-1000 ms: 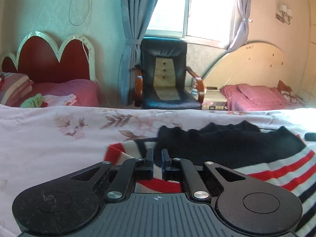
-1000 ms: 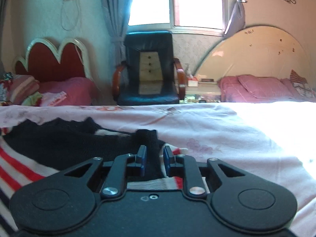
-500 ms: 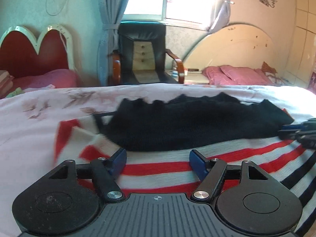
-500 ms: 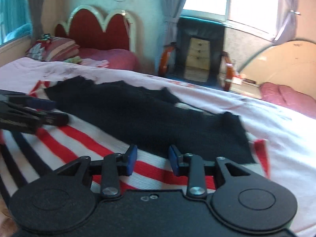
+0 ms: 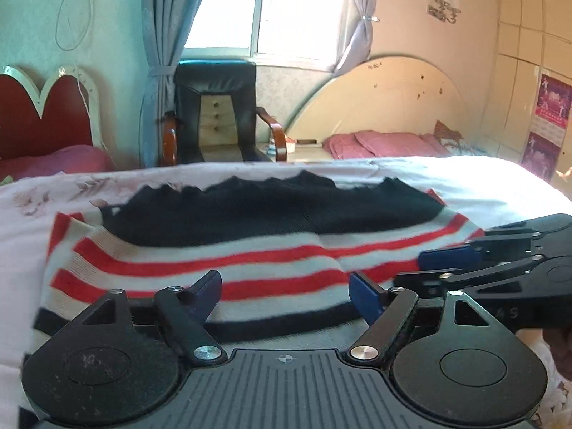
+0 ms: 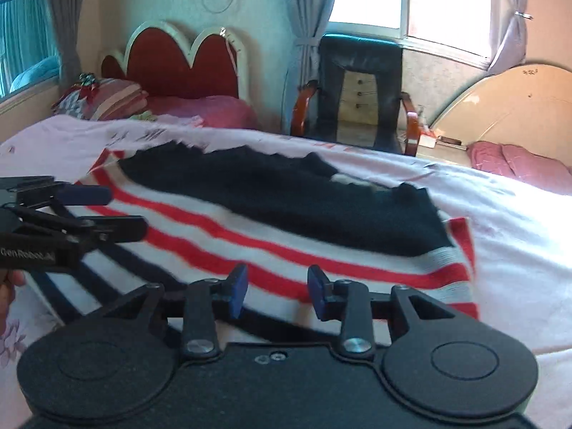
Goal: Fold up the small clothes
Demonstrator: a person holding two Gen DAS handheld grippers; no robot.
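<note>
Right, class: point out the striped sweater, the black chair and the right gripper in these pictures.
striped sweater [image 5: 200,261]: left wrist view, on a red stripe.
black chair [image 5: 214,89]: left wrist view, on its backrest.
right gripper [image 6: 277,291]: right wrist view, midway between its open fingertips.

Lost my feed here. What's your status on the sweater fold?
Left hand-held gripper open, right hand-held gripper open, both empty. Striped sweater flat on the bed, black part folded over stripes. Nothing in the way.

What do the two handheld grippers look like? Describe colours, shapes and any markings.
Both the left gripper and the right gripper are matte black, with two round discs, silver pivot screws, linkage arms and blue finger pads. The left body is ribbed with a small crosshair mark; white lettering runs along its side.
</note>
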